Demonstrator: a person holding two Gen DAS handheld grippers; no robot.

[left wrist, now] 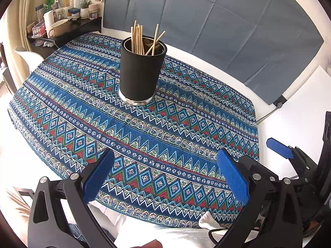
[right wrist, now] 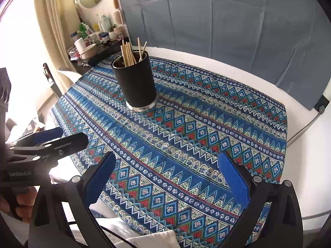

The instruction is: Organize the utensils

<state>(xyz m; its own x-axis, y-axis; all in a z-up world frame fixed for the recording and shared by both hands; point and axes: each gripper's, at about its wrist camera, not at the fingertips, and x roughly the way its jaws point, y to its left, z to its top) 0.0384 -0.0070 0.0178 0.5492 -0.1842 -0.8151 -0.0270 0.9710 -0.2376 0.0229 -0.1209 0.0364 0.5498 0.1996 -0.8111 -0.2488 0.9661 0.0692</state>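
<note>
I have a white desk (left wrist: pixel 293 111) in front of me, mostly covered by a blue patterned cloth with zigzag and diamond bands in red, green and white (left wrist: pixel 144 136). Near the far middle of that cloth stands a tall black cylindrical holder with a silver metal base (left wrist: pixel 140 70), upright, well apart from both tools. Inside it sit the thin pale wooden chopsticks (left wrist: pixel 138 38): most bunched upright toward one side, two leaning across the opening at a slant.

My left tongs (left wrist: pixel 165 177) hover low over the near edge of the cloth, blue pads spread wide with nothing between them. My right tongs (right wrist: pixel 165 179) sit just beside them at the same edge, also spread wide and carrying nothing. I see no loose utensils on the cloth, so I judge the sorting nearly or wholly done, though what lies off the near edge is hidden from me.

The risk I see is the holder: it is tall and narrow, loaded high, so a careless pass by either tool against the leaning sticks could tip it and spill the lot. The cloth lies loose, so dragging a pad across it could tug the holder along.
</note>
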